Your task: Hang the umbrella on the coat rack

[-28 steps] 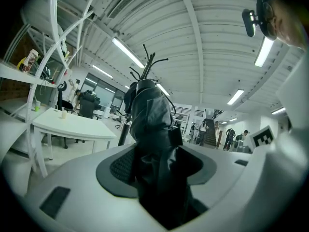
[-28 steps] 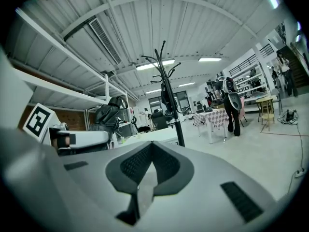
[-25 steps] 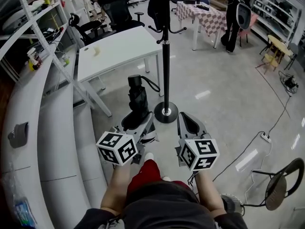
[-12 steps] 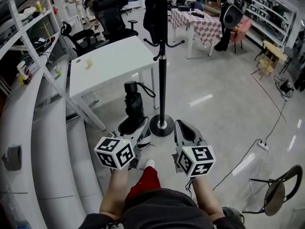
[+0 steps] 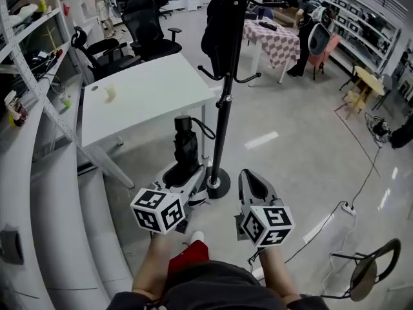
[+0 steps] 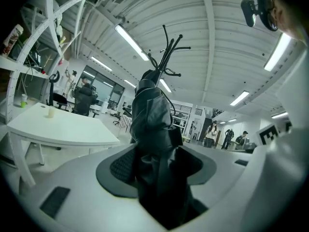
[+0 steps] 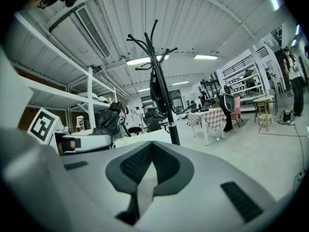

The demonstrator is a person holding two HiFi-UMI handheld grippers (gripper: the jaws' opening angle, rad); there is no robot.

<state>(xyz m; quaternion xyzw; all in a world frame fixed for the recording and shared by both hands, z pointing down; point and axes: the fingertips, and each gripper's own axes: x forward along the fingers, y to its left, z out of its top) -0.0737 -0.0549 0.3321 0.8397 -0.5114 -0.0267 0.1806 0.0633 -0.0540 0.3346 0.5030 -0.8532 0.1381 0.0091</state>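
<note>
A folded black umbrella (image 5: 186, 148) stands upright in my left gripper (image 5: 184, 173), which is shut on its lower part; its strap loops off the handle end. In the left gripper view the umbrella (image 6: 154, 129) fills the space between the pads, with the left gripper (image 6: 154, 166) clamped around it. The black coat rack (image 5: 222, 108) rises just right of the umbrella, its round base (image 5: 216, 185) between my two grippers, and a dark bag (image 5: 216, 31) hangs from a hook. My right gripper (image 5: 253, 187) is shut and holds nothing; in its own view the right gripper (image 7: 149, 163) faces the rack (image 7: 161, 91).
A white table (image 5: 142, 89) stands just behind the umbrella, with office chairs (image 5: 145, 24) beyond it. White shelving (image 5: 39, 76) runs along the left. A chequered table (image 5: 277, 37) and a person are at the back right. A cable (image 5: 361, 186) and a chair (image 5: 364, 273) lie to the right.
Both grippers and the umbrella have come closer to the coat rack; its base has slid down the head view to sit between them. The grip on the umbrella is the same.
</note>
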